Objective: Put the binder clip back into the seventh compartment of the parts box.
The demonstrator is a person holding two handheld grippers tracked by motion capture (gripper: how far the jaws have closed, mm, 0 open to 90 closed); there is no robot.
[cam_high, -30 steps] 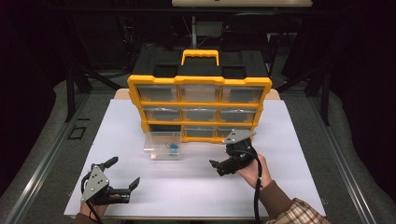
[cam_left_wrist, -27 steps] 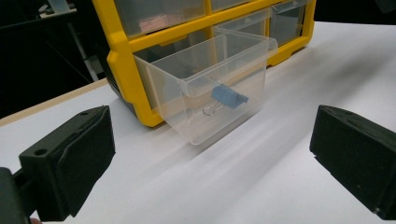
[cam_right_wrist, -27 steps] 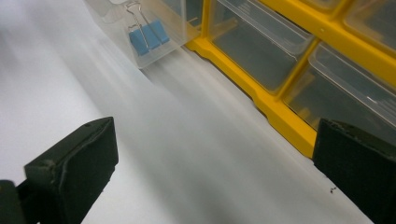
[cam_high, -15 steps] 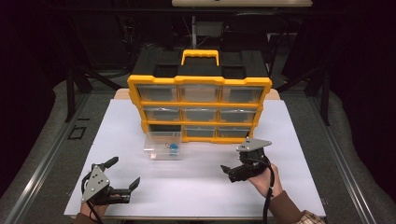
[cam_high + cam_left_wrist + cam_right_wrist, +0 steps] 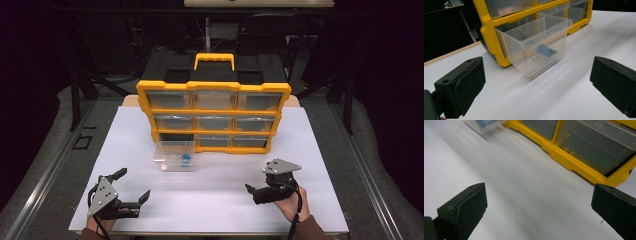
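At twelve o'clock on the white table (image 5: 210, 200) we see a yellow organizer (image 5: 214, 116) of clear drawers. One clear drawer (image 5: 174, 156) sits out on the table just before its lower left slot, with a small blue clip (image 5: 185, 157) inside. Our left gripper (image 5: 127, 189) rests at seven o'clock, jaws wide apart and empty. Our right gripper (image 5: 260, 185) sits at five o'clock, jaws likewise spread, holding nothing.

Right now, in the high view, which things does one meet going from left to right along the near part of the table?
Left tongs → clear drawer pulled out of the yellow organizer, with a small blue item inside → right tongs.
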